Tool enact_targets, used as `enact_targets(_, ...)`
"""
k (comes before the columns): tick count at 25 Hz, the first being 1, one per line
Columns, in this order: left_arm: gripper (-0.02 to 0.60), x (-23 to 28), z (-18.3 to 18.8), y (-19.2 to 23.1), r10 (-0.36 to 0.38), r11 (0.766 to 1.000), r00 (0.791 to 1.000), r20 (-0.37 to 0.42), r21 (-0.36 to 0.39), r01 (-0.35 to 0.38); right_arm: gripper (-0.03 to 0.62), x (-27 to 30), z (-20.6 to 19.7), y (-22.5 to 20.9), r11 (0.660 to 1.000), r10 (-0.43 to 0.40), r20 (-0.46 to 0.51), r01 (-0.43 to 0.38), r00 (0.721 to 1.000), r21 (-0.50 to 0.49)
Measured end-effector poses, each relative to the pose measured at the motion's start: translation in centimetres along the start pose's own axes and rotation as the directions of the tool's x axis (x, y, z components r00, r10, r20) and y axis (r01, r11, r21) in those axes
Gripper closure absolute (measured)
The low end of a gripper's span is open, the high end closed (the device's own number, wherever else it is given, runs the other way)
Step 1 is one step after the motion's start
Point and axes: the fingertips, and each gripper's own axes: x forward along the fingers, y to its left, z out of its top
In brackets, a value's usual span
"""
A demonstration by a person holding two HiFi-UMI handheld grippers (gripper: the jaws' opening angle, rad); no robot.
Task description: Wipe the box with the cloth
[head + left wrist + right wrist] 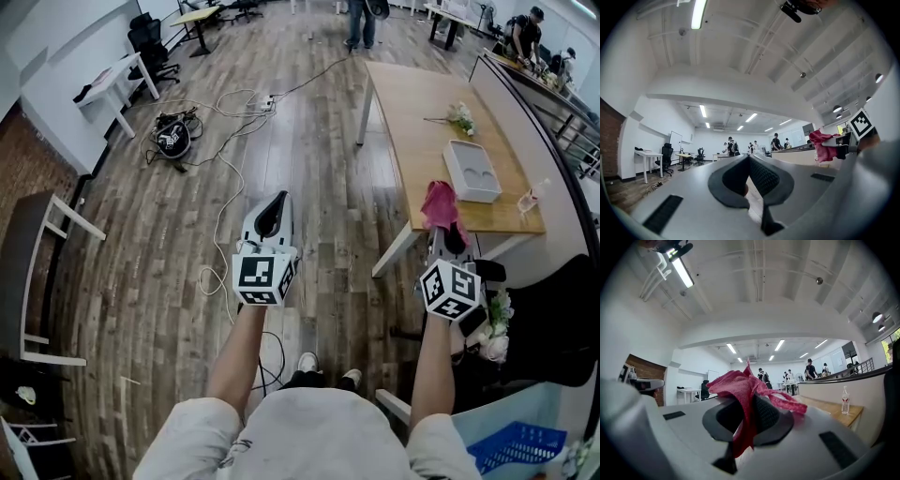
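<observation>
I see the white box [473,171] on the wooden bench [417,112], open side up, with two shallow hollows moulded in its floor. The right claw [750,404] is clenched on the pink cloth [740,385], which bunches above the pads and hangs between them. I hold the cloth over the bench's near edge, short of the box. The left claw [749,164] is clenched on nothing, over the floor.

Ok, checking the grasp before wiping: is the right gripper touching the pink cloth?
Touching. The right gripper view shows the right gripper shut on the pink cloth, which is pinched between its jaws and spills out over them.
</observation>
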Motion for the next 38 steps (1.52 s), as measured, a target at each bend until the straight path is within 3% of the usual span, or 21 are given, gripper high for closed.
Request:
enact_targets(4,0.574,0.4,-1.3,1.3,-0.004,1.0,1.0,-0.024,0.008,0.004,0.54,0.9,-1.0,1.2,1.0,0.006,-0.023,-0.006,1.0,-0.005)
enact_targets(18,0.574,3.1,-1.2,4.8,-0.02,1.0,1.0,0.015,0.022,0.02,0.54,4.8,-0.7,3.5,1.0,0.01,-0.003,-0.011,1.0,-0.017)
enact_targets(26,0.574,6.9,-2.0,5.6,-0.003,1.0,1.0,0.031,0.021,0.002,0.54,9.0,-2.3,1.8,1.0,0.013,-0.024,-0.013,1.0,0.0)
enact_targets(38,0.574,16.6,-4.2,5.8,0.018,1.0,1.0,0.015,0.015,-0.018,0.54,17.9,-4.4,-2.8,0.999,-0.003,-0.057,0.005,0.998,0.034)
